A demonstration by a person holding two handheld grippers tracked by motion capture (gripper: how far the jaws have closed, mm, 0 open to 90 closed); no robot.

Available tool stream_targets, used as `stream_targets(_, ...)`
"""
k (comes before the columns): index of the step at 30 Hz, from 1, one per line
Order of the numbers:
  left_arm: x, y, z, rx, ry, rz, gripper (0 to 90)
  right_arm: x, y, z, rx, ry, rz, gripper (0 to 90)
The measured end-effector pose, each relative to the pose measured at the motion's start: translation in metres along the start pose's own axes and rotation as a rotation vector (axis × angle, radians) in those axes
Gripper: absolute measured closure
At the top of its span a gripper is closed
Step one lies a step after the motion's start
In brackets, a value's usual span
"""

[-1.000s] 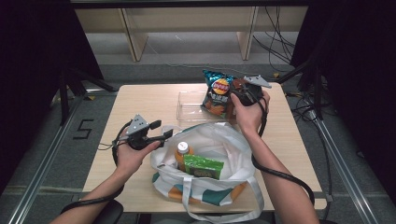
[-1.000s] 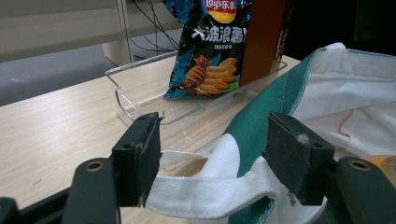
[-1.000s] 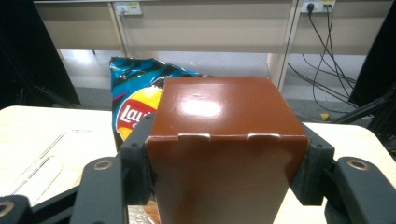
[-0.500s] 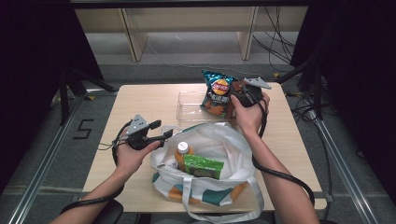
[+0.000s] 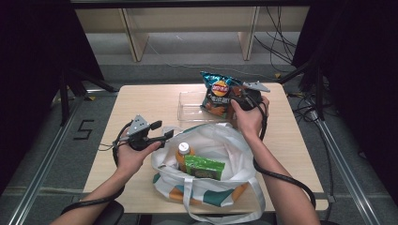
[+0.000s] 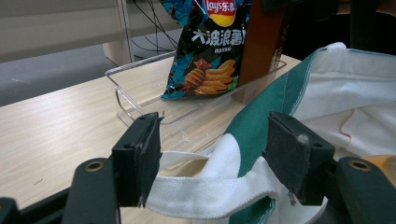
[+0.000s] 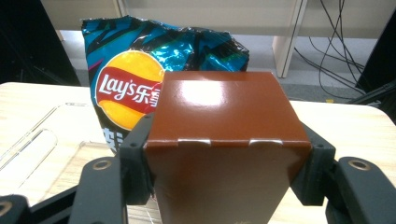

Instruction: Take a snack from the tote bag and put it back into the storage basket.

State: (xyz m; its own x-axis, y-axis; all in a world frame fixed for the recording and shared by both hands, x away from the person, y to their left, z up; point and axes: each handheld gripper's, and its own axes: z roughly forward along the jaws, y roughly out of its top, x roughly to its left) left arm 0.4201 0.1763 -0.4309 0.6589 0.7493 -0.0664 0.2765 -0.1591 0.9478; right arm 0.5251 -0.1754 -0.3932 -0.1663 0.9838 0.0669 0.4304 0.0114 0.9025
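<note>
My right gripper point(image 5: 236, 101) is shut on a tall brown box point(image 7: 219, 140), its pads pressed on both sides, at the right end of a clear plastic tray point(image 5: 187, 107). A blue Lay's chips bag point(image 5: 216, 93) stands in the tray just left of the box point(image 6: 261, 46). My left gripper point(image 5: 164, 131) is open at the left rim of a white and green tote bag point(image 5: 220, 138). The bag's white strap point(image 6: 210, 191) runs between its jaws and neither pad presses on it.
Inside the tote bag stand an orange bottle with a white cap point(image 5: 183, 152) and a green packet point(image 5: 202, 167). The wooden table point(image 5: 141, 101) is bare left of the tray. Beyond its far edge are shelf legs and cables on the floor.
</note>
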Motion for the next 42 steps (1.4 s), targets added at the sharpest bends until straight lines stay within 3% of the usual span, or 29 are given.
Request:
stream_targets(3, 0.0, 0.0, 0.0, -0.001, -0.001, 0.002, 35.5, -0.003, 0.001, 0.001, 0.0, 0.01, -0.032, 37.1)
stream_targets(5, 0.0, 0.0, 0.0, -0.002, -0.001, 0.0, 35.5, -0.002, 0.001, 0.0, 0.014, 0.013, 0.015, 33.1)
stream_targets(7, 0.0, 0.0, 0.0, -0.002, 0.0, 0.0, 35.5, -0.005, 0.0, 0.001, 0.014, 0.022, 0.003, 29.9)
stream_targets(10, 0.0, 0.0, 0.0, -0.002, -0.001, 0.0, 35.5, -0.005, 0.0, -0.001, 0.034, 0.034, 0.042, 27.3)
stream_targets(14, 0.0, 0.0, 0.0, -0.002, 0.0, 0.001, 35.5, -0.007, 0.0, -0.004, 0.043, 0.046, 0.025, 25.3)
stream_targets(15, 0.0, 0.0, 0.0, -0.001, 0.0, 0.0, 35.5, -0.01, 0.0, -0.005, 0.036, 0.055, -0.004, 24.5)
stream_targets(16, 0.0, 0.0, 0.0, 0.0, 0.0, 0.0, 35.5, -0.009, 0.0, -0.006, 0.042, 0.056, 0.007, 23.6)
stream_targets(19, 0.0, 0.0, 0.0, -0.001, 0.0, 0.001, 35.5, -0.01, -0.001, -0.01, 0.048, 0.062, -0.004, 23.1)
stream_targets(20, 0.0, 0.0, 0.0, -0.002, 0.0, 0.001, 35.5, -0.008, -0.001, -0.013, 0.062, 0.069, 0.023, 23.1)
stream_targets(21, 0.0, 0.0, 0.0, -0.002, 0.001, 0.001, 35.5, -0.012, -0.001, -0.013, 0.049, 0.073, -0.02, 23.1)
stream_targets(22, 0.0, 0.0, 0.0, -0.001, 0.001, 0.001, 35.5, -0.013, -0.001, -0.015, 0.045, 0.077, -0.028, 23.1)
stream_targets(25, 0.0, 0.0, 0.0, -0.002, 0.002, 0.002, 35.5, -0.009, -0.001, -0.022, 0.057, 0.081, 0.021, 23.1)
stream_targets(27, 0.0, 0.0, 0.0, -0.002, 0.001, 0.002, 35.5, -0.013, -0.001, -0.025, 0.04, 0.096, -0.018, 23.4)
stream_targets(28, 0.0, 0.0, 0.0, -0.002, 0.001, 0.001, 35.5, -0.011, -0.002, -0.027, 0.047, 0.089, 0.0, 23.6)
stream_targets(32, 0.0, 0.0, 0.0, -0.002, 0.001, 0.002, 35.5, -0.015, -0.004, -0.035, 0.044, 0.113, -0.012, 24.4)
stream_targets(33, 0.0, 0.001, 0.0, -0.002, 0.001, 0.002, 35.5, -0.012, -0.005, -0.039, 0.057, 0.1, 0.026, 24.6)
stream_targets(36, -0.001, 0.0, 0.0, 0.0, 0.002, 0.001, 35.5, -0.017, -0.005, -0.043, 0.032, 0.106, -0.033, 25.3)
stream_targets(42, -0.001, 0.001, 0.0, -0.002, 0.003, 0.002, 35.5, -0.016, -0.006, -0.053, 0.033, 0.125, -0.012, 27.5)
